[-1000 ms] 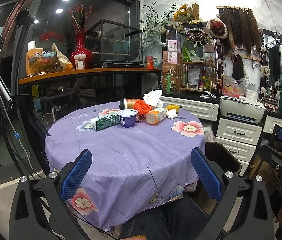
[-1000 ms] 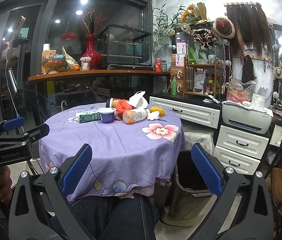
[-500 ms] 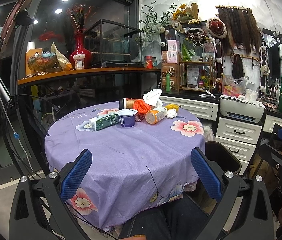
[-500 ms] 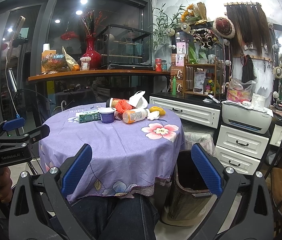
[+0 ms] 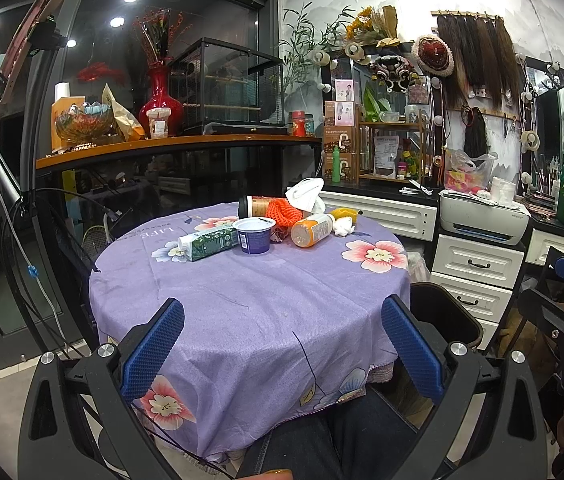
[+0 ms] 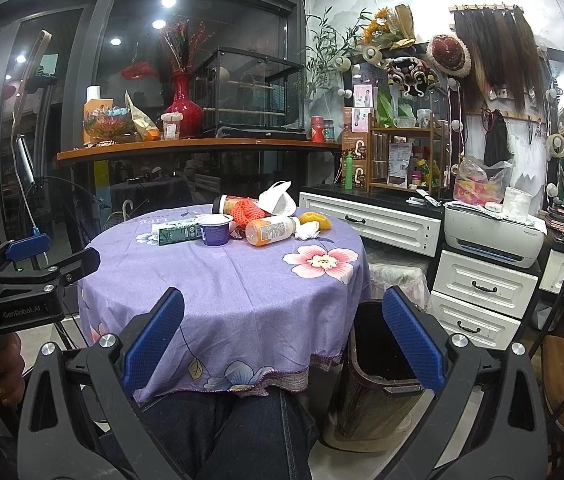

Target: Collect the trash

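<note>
Round table (image 5: 250,320) under a purple flowered cloth, dark bin (image 6: 378,376) on the floor just beside its right edge. Heaped at the far side: orange bottle (image 5: 312,230) on its side, green carton (image 5: 210,242), blue cup (image 5: 254,234), white mask (image 5: 306,196). Left gripper (image 5: 282,344) and right gripper (image 6: 282,340) both spread wide, holding nothing, well short of the heap.

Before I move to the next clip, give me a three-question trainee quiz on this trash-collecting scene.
1. True or false: the left tool grips something.
2. Which stands upright beside the green carton: A) orange bottle B) purple cup C) white mask?
3. Fill in: the dark bin stands on the ___, at the table's right.

Key: 1 false, both it and the right tool are open and empty; 2 B; 3 floor.
</note>
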Demonstrator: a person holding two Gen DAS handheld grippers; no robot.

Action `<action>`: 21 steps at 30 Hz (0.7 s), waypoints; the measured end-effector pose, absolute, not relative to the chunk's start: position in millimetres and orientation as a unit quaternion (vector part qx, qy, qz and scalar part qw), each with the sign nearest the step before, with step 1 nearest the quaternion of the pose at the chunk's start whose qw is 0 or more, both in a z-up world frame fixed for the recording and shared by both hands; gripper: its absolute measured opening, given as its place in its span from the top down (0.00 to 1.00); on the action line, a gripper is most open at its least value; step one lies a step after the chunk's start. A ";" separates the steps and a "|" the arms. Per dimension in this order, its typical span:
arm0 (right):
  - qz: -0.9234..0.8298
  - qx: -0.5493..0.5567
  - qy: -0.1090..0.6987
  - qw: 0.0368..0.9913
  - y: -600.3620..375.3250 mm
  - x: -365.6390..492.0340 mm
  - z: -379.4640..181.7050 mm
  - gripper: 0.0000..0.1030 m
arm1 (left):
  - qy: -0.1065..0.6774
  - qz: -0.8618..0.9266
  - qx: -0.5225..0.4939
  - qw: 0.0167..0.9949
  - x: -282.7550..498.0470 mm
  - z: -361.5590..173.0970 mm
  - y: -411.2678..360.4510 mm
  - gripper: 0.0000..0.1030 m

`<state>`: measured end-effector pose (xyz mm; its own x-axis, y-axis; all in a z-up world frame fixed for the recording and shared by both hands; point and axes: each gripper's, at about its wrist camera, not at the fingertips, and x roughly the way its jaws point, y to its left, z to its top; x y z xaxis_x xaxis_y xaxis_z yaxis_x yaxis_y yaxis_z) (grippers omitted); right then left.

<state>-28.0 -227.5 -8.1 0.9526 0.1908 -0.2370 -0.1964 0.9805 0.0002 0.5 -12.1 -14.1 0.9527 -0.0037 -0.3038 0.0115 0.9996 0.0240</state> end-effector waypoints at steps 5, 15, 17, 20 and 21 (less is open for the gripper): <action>0.098 -0.013 0.122 0.988 -224.1 -27.7 -15.1 0.05 | 0.156 -0.003 0.014 0.988 0.7 -12.9 -11.8 0.05; 0.100 -0.067 0.207 0.971 -211.5 27.9 -49.0 0.05 | 0.228 -0.010 0.064 0.972 55.8 -37.3 -1.8 0.05; 0.097 -0.079 0.223 0.967 -209.7 44.0 -54.5 0.05 | 0.244 -0.012 0.063 0.968 74.4 -43.6 7.5 0.05; 0.096 -0.071 0.241 0.963 -208.6 70.7 -60.6 0.05 | 0.263 -0.016 0.045 0.964 98.6 -47.2 24.6 0.05; 0.098 -0.070 0.248 0.961 -208.3 80.0 -62.1 0.05 | 0.269 -0.018 0.040 0.962 104.3 -48.1 27.2 0.05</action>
